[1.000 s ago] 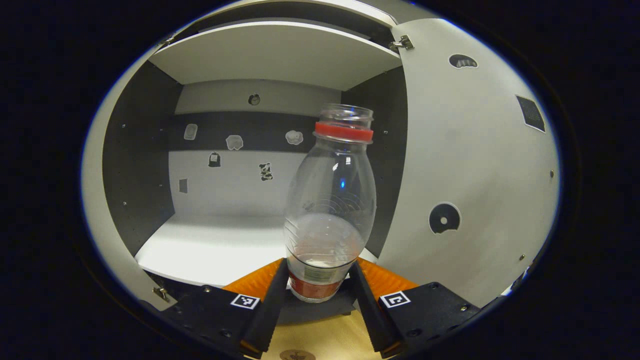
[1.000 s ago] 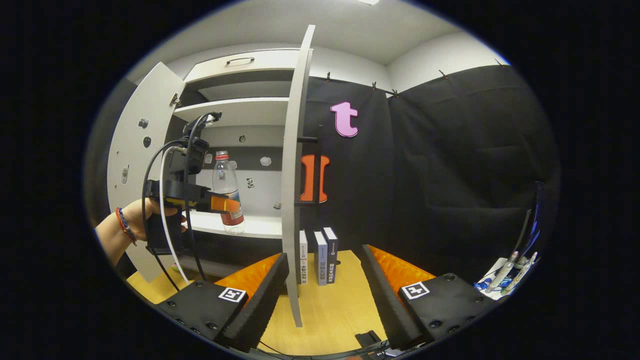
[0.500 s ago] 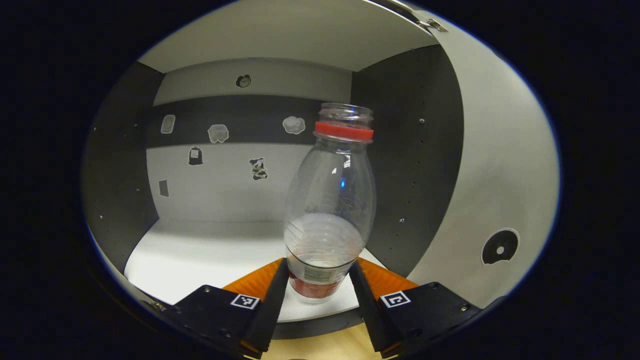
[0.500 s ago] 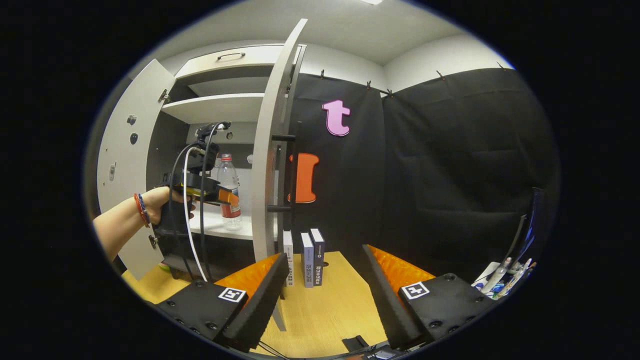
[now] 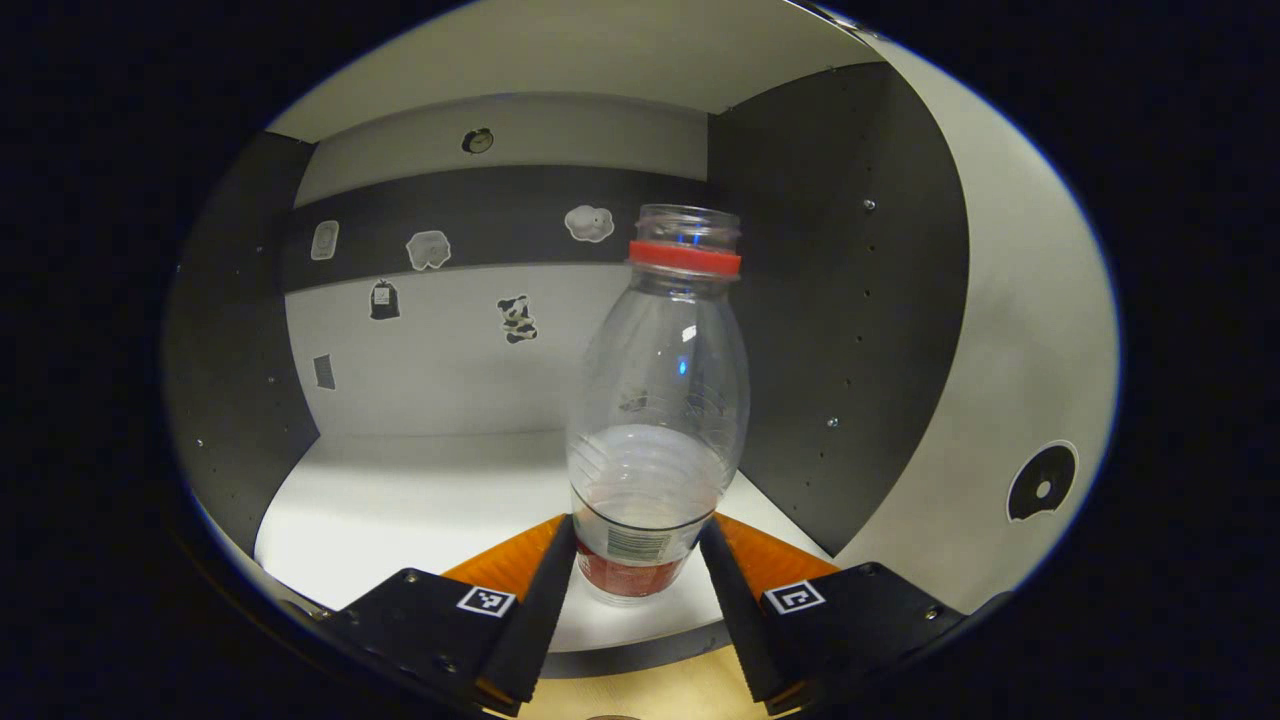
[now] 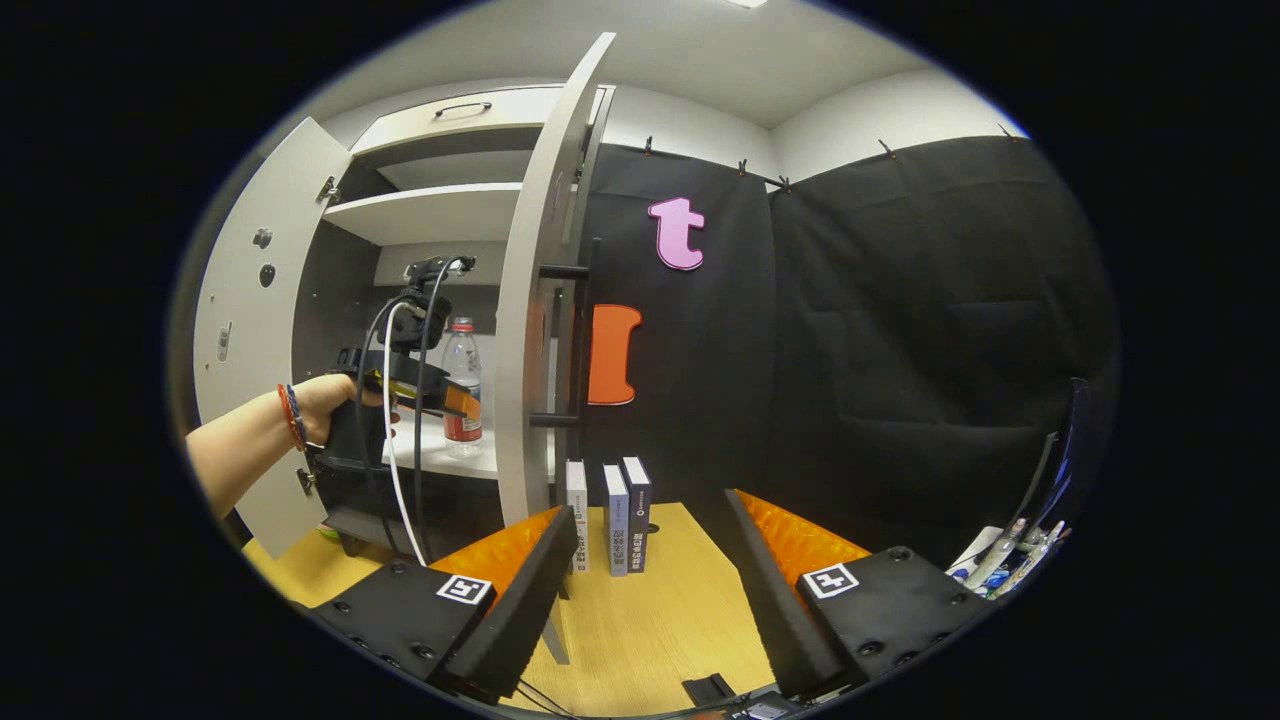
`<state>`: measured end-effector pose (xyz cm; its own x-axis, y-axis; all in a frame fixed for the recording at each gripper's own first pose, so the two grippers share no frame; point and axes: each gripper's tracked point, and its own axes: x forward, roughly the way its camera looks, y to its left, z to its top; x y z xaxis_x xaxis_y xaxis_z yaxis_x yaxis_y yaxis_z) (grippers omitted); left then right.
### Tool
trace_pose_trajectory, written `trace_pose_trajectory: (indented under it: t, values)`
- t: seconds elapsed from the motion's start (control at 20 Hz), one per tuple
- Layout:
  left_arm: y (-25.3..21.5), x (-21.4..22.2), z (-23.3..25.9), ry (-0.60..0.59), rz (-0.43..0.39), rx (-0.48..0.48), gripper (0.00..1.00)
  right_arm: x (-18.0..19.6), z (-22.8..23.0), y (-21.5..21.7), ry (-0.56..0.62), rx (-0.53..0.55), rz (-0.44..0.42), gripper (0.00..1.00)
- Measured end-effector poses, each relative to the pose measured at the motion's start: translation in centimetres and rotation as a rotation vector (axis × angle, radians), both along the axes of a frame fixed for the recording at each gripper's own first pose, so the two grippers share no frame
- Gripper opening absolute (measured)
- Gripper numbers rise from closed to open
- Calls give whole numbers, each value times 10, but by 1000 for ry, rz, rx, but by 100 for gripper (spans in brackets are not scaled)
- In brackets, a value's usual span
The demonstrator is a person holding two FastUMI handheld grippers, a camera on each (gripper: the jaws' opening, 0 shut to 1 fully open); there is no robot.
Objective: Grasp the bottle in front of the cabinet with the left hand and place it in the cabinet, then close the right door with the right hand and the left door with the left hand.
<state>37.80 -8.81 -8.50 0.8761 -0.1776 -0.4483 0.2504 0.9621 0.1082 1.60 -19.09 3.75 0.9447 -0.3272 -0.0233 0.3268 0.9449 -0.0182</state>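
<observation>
In the left gripper view the left claw [image 5: 635, 560] grips the bottle [image 5: 655, 400] low on its red label, whose print is too small to read. The bottle is clear, uncapped, red-ringed at the neck, upright over the white cabinet shelf [image 5: 400, 510]. Stickers on the back wall are blurred. In the right gripper view the right claw [image 6: 650, 560] gapes empty above the desk [image 6: 650, 620], near the right door [image 6: 530, 330].

Bottle [image 5: 655, 400] on cabinet shelf [image 5: 420, 510] (rightward)

Clear bottle [image 5: 655, 400] — red collar, red label; orange-and-black tongs [image 5: 634, 600]; white shelf [image 5: 420, 510].
</observation>
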Motion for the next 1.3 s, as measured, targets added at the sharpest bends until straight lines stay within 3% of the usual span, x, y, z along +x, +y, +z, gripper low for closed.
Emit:
trace_pose_trajectory:
  t: [0.55,0.65,0.8,0.9,1.3]
  values:
    - [1,-8,5,-19,20,-8,87,-15,-1,-13,-6,1,-21,97]
    - [2,-14,9,-35,24,-15,89,-17,-1,-14,-6,0,-26,92]
    - [7,-28,17,-65,28,-27,90,-18,2,-15,-12,-5,-27,92]
    - [17,-39,26,-93,44,-27,97,-17,2,-17,-13,-6,-28,92]
    - [62,-102,71,-208,80,-56,95,-4,3,-20,-32,-20,-13,92]
